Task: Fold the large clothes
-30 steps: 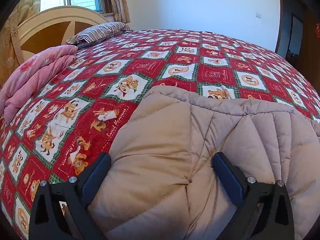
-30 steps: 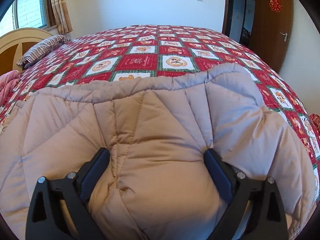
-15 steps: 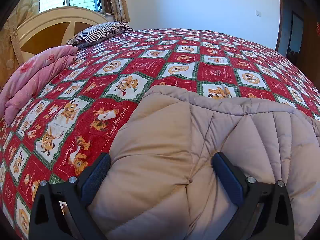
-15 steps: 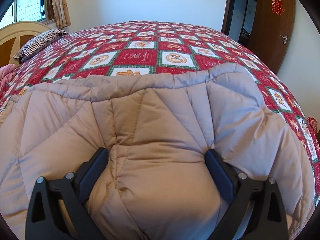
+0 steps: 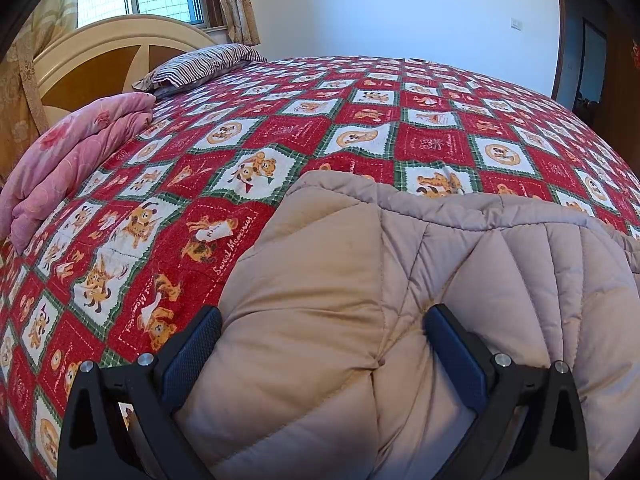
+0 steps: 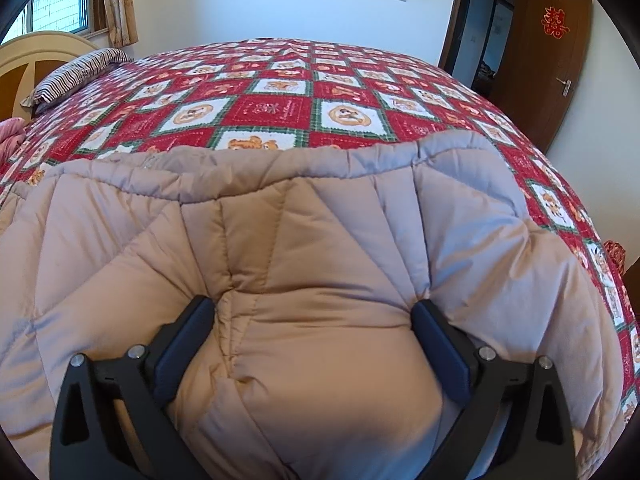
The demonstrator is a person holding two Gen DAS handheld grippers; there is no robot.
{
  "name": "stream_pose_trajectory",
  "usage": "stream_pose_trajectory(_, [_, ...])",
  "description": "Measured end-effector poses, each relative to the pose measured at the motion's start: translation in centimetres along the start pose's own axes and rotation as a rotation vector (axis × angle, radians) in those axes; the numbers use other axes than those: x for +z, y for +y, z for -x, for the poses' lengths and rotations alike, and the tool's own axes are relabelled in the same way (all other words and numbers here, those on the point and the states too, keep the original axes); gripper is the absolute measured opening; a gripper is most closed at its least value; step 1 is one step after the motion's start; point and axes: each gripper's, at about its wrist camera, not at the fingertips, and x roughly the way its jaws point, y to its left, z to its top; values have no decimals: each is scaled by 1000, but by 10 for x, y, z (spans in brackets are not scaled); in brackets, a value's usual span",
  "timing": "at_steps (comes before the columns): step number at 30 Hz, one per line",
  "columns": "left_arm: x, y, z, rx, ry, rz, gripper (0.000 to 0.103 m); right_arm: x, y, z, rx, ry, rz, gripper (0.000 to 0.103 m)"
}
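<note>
Both claws, left claw (image 5: 322, 334) and right claw (image 6: 312, 320), spread wide, each pinching a thick bunch of the beige padded coat (image 5: 460, 264) on the bed (image 5: 280, 128). Likely mid-fold; next, carry it toward twelve o'clock.

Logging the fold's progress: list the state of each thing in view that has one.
Beige padded coat: bunched, lying on the bed.
Left hand-held gripper: jaws wide, pressing coat padding.
Right hand-held gripper: same, padding bulging between fingers.
Pink quilt: folded.
Door: open.
</note>
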Motion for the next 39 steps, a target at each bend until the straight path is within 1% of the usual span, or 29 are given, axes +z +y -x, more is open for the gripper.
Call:
stream_pose_trajectory(3, [5, 2, 3, 1, 35, -18, 102, 5, 3, 11, -60, 12, 18, 100])
stream_pose_trajectory(4, [8, 3, 6, 2, 45, -27, 102, 8, 4, 22, -84, 4, 10, 99])
stream_pose_trajectory(5, [10, 5, 12, 0, 52, -34, 102, 11, 5, 36, -91, -25, -14, 98])
stream_pose_trajectory(7, [14, 7, 25, -24, 43, -22, 102, 17, 13, 61, -92, -98, -43, 98])
stream_pose_trajectory(9, [17, 7, 38, -48, 4, -16, 102, 24, 31, 75, -54, -150, -29, 98])
stream_pose_trajectory(10, [19, 2, 41, -44, -13, -32, 102, 27, 43, 78, -22, -165, -15, 98])
stream_pose_trajectory(12, [20, -7, 40, -21, -29, -80, 102, 31, 61, 69, -21, -152, 26, 98])
stream_pose_trajectory(14, [18, -15, 29, 11, -26, -123, 102, 32, 69, 46, -41, -119, 41, 97])
stream_pose_trajectory(16, [18, -15, 18, -4, -13, -111, 102, 31, 70, 24, -46, -71, 39, 96])
stream_pose_trajectory(17, [18, -12, 15, -26, -8, -89, 102, 30, 67, 15, -29, -50, 24, 97])
stream_pose_trajectory(20, [16, -8, 10, -60, -10, -51, 102, 27, 64, 7, -24, -61, 10, 99])
stream_pose_trajectory(24, [15, -12, 6, -65, -20, -40, 102, 26, 68, -1, -37, -40, 19, 103])
stream_pose_trajectory(28, [14, -15, 3, -69, -18, -34, 102, 29, 71, -11, -36, -11, 35, 103])
stream_pose_trajectory(34, [14, -17, 1, -64, -15, -38, 102, 27, 75, -15, -72, -4, 52, 103])
stream_pose_trajectory(39, [13, -17, 0, -62, -12, -41, 102, 28, 76, -16, -69, -2, 49, 103])
